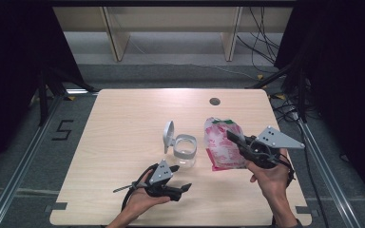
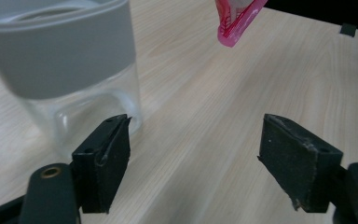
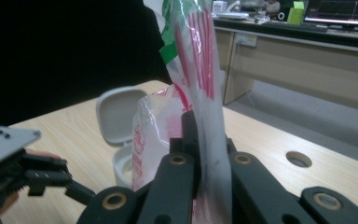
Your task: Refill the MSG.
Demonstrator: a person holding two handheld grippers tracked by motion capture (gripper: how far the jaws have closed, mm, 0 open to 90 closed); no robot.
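Between my right jaws sits a crinkly bag point(image 3: 200, 93), pink and white with a bit of green at the top. My right gripper point(image 1: 240, 141) is squeezed tight on it, and the bag stands up tall out of the jaws and leans a little over the table point(image 1: 123, 123). Just past the bag, on its far side from my right jaws, is a clear jar point(image 1: 186, 150) with a grey rim. Its grey lid point(image 1: 168, 134) is flipped open and stands up beside it. My left gripper point(image 1: 179, 181) holds nothing. Its jaws are wide apart, with bare wood showing between them. Right by one of my left jaws, very near but not touching that I can see, is the see-through wall of the jar. Up ahead of my left jaws, a pink corner of the bag hangs above the table.
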